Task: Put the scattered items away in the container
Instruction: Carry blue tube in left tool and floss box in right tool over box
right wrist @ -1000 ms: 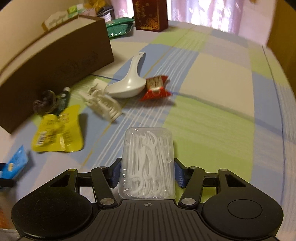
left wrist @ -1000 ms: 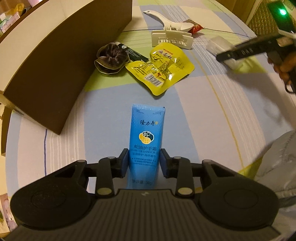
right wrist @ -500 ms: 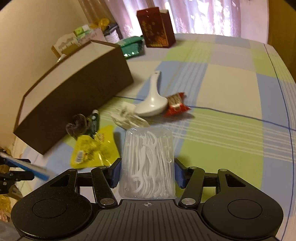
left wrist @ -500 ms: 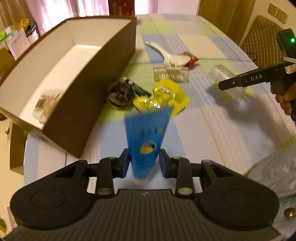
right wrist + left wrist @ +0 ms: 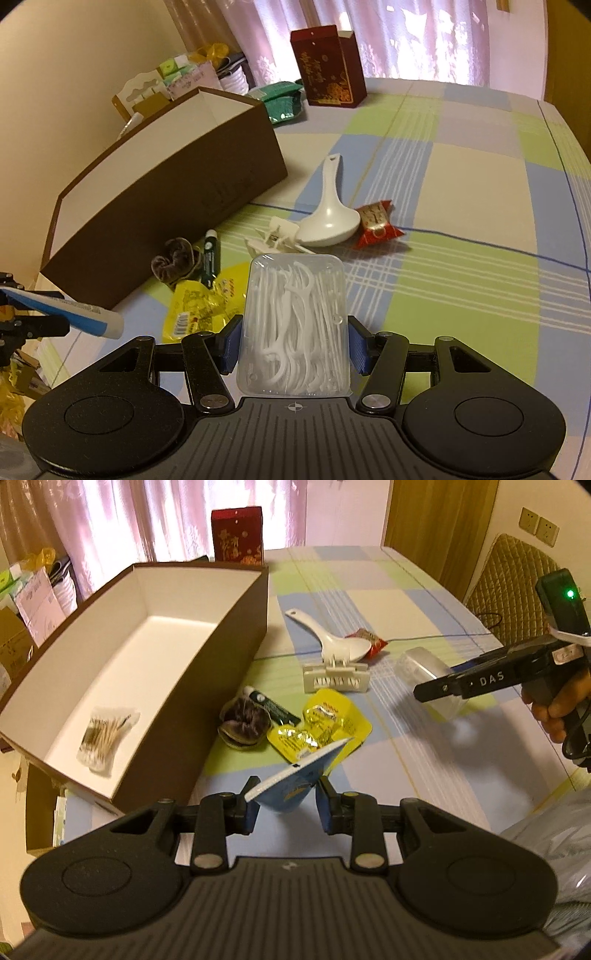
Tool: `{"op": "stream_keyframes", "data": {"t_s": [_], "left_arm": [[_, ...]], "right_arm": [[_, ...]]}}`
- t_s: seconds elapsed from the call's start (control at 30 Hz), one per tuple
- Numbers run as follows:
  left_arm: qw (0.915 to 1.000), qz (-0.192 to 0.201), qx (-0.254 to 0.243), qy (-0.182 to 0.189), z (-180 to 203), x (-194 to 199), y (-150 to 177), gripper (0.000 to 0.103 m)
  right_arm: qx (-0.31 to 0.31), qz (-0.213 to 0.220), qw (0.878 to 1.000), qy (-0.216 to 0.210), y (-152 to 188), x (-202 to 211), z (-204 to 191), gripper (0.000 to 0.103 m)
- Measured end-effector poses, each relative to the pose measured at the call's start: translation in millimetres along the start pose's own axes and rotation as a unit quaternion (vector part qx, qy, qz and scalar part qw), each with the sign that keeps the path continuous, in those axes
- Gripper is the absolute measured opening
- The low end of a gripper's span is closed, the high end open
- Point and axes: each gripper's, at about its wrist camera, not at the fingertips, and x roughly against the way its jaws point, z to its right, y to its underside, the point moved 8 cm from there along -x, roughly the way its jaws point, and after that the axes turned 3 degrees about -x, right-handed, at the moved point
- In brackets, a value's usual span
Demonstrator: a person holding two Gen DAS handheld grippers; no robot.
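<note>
My left gripper [image 5: 286, 803] is shut on a blue hand-cream tube [image 5: 295, 782], held tilted in the air right of the brown box [image 5: 236, 635]. The box is open, white inside, with a cotton swab pack [image 5: 105, 734] in it. My right gripper [image 5: 293, 345] is shut on a clear box of floss picks [image 5: 295, 325], above the table. On the cloth lie a yellow snack pouch [image 5: 325, 723], a brown scrunchie [image 5: 243, 725], a dark lip balm [image 5: 275, 707], a white hair claw [image 5: 336, 675], a white spoon [image 5: 328, 637] and a red candy [image 5: 371, 644].
A red gift box [image 5: 238, 535] stands at the far table edge, with a green packet [image 5: 284, 101] beside it. Clutter and boxes [image 5: 26, 598] stand left of the table. A padded chair [image 5: 513, 587] is at the right. A grey garment [image 5: 554, 842] lies at the near right.
My left gripper lifted the blue tube off the cloth and raised it; the tube now tilts. My right gripper rose and pulled back with the floss box, so more table shows.
</note>
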Motion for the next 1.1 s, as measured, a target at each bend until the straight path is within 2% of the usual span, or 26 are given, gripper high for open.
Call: {"op": "stream_keyframes", "data": {"t_s": [0.87,1.1], "left_arm": [[0.9975,0.071,-0.003,-0.003,-40,44,-39,0.027],[0.9956,0.092,-0.003,-0.017,-61,60,-49,0.027]], "right_arm": [[0.052,0.029,0.998,-0.035,-49,4,-58,0.059],[0.072,0.041,0.996,-0.045,-65,1,-79,0.059]]}}
